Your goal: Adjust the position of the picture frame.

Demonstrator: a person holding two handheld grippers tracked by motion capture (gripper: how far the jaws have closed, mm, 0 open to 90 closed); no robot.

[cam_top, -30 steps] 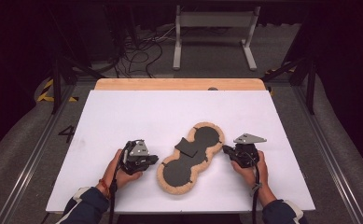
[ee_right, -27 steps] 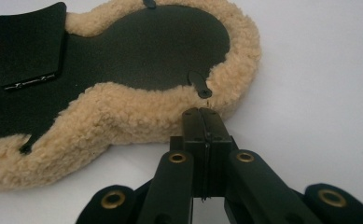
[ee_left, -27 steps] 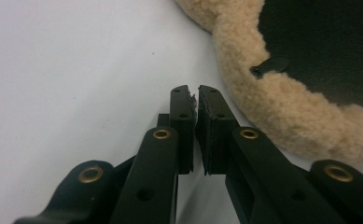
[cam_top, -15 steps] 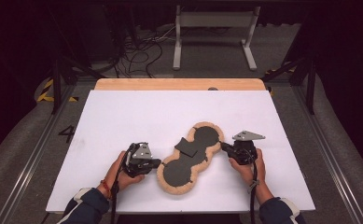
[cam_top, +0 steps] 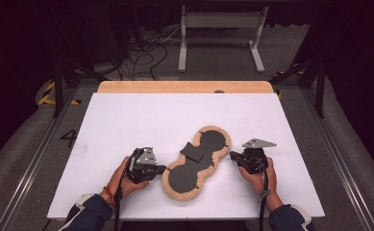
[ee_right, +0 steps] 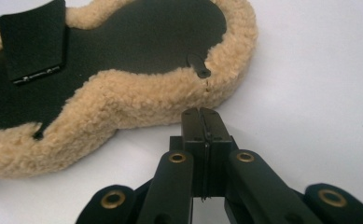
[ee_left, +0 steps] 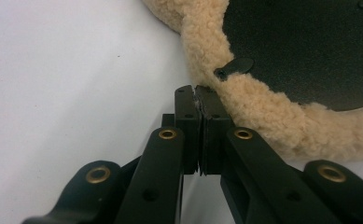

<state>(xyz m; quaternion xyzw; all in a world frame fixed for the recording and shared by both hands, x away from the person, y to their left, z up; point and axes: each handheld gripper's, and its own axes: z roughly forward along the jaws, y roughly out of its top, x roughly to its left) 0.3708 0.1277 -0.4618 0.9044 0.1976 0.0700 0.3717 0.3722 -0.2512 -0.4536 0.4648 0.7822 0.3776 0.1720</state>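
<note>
Lying black side up, mid-table toward the near edge: fleece-edged pad (cam_top: 196,161). Left gripper (cam_top: 161,169) tips against its fleece rim, right gripper (cam_top: 232,155) just beside the opposite rim; both jaw pairs closed, empty. Advisable: open fully before biting fleece, avoiding small tab (ee_right: 198,63).

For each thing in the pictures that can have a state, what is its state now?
Left tool: jaws shut, holding nothing, tips at the fleece edge of the pad.
Right tool: jaws shut, holding nothing, tips just short of the pad's edge.
Fleece pad: lying flat on the white table, dark side up, fleece rim showing all around.
Dark flap: lying loose across the pad's narrow middle.
White table: bare around the pad.
</note>
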